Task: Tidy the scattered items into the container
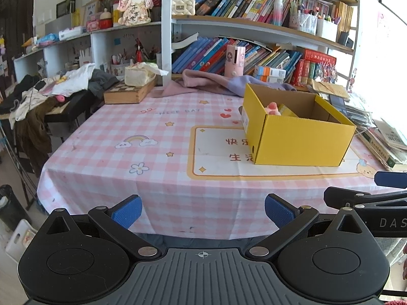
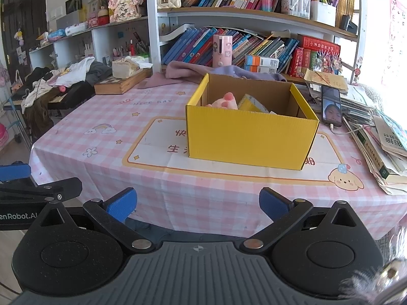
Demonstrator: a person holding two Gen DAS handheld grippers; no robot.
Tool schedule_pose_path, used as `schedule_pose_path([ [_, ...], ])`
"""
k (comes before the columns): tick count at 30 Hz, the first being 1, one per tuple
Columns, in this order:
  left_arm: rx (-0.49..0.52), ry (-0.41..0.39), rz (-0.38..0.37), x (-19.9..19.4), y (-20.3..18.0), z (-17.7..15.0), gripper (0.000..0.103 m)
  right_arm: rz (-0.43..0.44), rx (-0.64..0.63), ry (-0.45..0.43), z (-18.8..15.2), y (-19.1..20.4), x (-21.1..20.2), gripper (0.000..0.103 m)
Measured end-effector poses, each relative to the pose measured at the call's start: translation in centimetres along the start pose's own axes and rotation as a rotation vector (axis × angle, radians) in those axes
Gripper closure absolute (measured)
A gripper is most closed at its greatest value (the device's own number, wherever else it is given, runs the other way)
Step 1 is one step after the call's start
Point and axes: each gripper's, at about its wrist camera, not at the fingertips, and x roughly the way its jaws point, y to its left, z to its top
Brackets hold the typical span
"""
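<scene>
Both grippers hang back at the near edge of the worktop, jaws spread and empty — the box already holds things.

Off to the left a heap of clothes (image 1: 63, 81) lies on a side stand, then a wooden case (image 1: 127, 92) with a tissue pack on top of it at the worktop's far edge. The left gripper (image 1: 203, 213) hovers over the pink checked cloth (image 1: 142, 152), jaws wide apart, gripping nothing. The right gripper (image 2: 198, 204) sits just beside it, likewise spread. Ahead stands the open yellow box (image 2: 250, 137) on the printed panel — a pink plush toy (image 2: 225, 101) and a yellow packet (image 2: 253, 105) lie inside. Right of the box, a phone (image 2: 331, 106) rests against stacked books (image 2: 381, 157).
</scene>
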Motion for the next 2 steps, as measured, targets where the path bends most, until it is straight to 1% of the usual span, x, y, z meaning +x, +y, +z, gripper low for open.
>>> schedule_pose_path([
  [2,0.0,0.003,0.001,0.07,-0.01,0.0,0.0,0.0,0.001,0.004,-0.02,-0.02,0.07,0.0],
])
